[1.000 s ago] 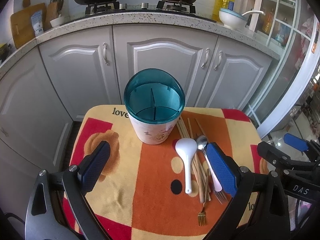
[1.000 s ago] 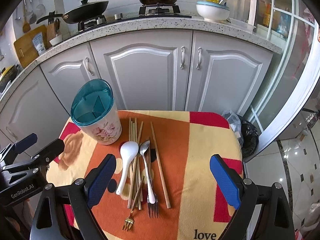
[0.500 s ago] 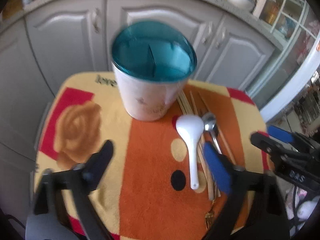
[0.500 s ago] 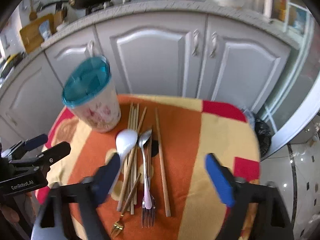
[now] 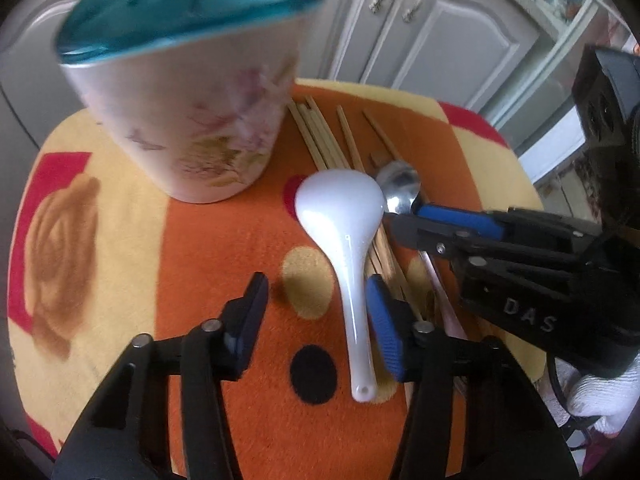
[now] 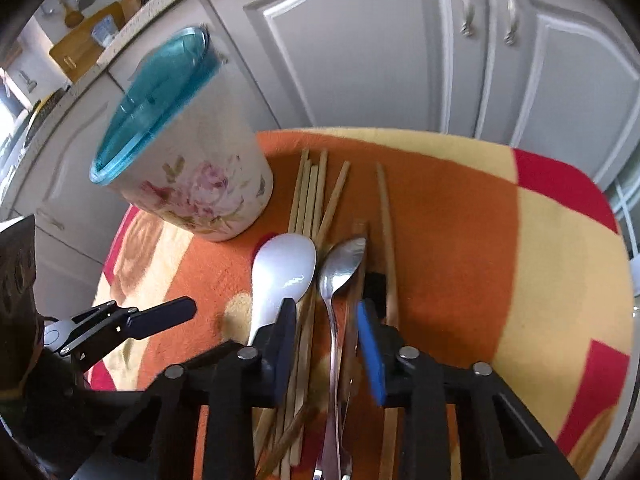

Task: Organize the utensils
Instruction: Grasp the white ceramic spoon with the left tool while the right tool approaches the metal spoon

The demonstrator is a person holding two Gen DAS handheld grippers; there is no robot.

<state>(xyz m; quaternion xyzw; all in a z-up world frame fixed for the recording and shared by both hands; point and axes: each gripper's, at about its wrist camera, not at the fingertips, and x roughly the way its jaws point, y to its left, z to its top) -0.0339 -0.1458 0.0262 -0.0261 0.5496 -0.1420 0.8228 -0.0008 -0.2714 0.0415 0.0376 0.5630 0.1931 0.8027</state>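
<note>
left gripper (image 5: 316, 312) fingers, just narrowing, straddle the white spoon (image 5: 344, 236) handle for pickup; right gripper (image 6: 326, 336) likewise brackets the steel spoon (image 6: 338, 276), ungripped.

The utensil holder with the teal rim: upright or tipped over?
Upright. The utensil holder stands on its base on the blanket, teal opening facing up; the chopsticks lie flat beside it.

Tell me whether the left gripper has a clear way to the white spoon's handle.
Probably yes. The left gripper has been closing with the white spoon handle between its fingers, beside the blue pad; nothing lies over the handle, though chopsticks run under the bowl.
</note>
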